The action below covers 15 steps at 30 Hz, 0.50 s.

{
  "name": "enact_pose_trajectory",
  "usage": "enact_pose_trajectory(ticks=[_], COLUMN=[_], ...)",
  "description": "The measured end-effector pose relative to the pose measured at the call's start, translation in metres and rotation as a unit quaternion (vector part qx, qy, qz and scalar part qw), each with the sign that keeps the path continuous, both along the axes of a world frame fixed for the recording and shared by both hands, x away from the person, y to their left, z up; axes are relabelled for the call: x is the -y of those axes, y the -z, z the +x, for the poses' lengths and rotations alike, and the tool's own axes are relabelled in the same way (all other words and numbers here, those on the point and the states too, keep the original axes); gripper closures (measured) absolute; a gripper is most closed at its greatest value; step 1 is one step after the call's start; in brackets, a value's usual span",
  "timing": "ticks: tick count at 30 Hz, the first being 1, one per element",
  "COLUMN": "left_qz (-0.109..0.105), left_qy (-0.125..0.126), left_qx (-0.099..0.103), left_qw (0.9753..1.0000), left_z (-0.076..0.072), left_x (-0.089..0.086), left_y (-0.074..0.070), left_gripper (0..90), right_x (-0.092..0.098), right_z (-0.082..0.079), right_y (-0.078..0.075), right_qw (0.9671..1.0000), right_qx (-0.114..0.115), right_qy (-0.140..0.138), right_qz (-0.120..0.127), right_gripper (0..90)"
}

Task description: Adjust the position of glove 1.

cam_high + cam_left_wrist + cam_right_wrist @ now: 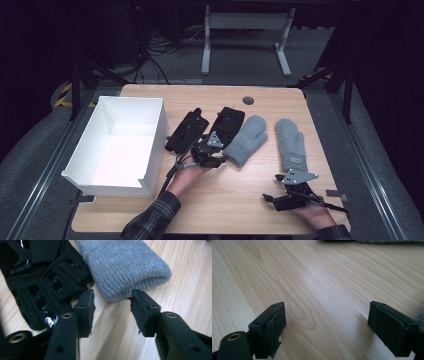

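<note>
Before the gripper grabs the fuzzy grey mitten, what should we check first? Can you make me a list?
1. Left gripper open: ok, its jaws stand apart.
2. Aimed at the near grey mitten: ok, the cuff edge lies just ahead of the gap between the jaws.
3. Only the mitten in the way: not ok, a black glove lies right beside the cuff, near one jaw.
4. White box ready to take things: ok, it is open on top and looks empty.
5. Right gripper out of the way: ok, it is open over bare table.
6. Other grey mitten lying free: ok, it lies apart from the first.
</note>
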<state>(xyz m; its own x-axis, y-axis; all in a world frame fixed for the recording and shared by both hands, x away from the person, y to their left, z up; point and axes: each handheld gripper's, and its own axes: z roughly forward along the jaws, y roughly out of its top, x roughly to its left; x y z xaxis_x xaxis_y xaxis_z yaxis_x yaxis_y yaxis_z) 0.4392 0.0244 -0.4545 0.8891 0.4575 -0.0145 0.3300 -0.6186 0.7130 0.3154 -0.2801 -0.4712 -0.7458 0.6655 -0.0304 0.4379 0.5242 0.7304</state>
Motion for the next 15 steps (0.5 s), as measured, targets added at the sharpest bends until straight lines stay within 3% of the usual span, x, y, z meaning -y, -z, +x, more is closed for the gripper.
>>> enact_pose_trajectory(ticks=[8, 10, 15], left_qz=[0.011, 0.003, 0.007], left_qy=[0.000, 0.002, 0.009], left_qx=[-0.005, -0.009, -0.023], left_qw=[0.9999, 0.9999, 0.9997], left_z=[0.004, 0.002, -0.007], left_x=[0.004, 0.004, 0.002], left_y=[0.003, 0.002, -0.002], left_gripper=[82.3, 83.3, 84.0], right_x=[0.000, 0.000, 0.000], right_z=[0.000, 0.000, 0.000], right_y=[0.000, 0.000, 0.000], right_qw=[1.0000, 1.0000, 1.0000], right_qx=[0.000, 0.000, 0.000], right_qy=[0.000, 0.000, 0.000], right_qz=[0.000, 0.000, 0.000], right_gripper=[15.2, 15.3, 15.3])
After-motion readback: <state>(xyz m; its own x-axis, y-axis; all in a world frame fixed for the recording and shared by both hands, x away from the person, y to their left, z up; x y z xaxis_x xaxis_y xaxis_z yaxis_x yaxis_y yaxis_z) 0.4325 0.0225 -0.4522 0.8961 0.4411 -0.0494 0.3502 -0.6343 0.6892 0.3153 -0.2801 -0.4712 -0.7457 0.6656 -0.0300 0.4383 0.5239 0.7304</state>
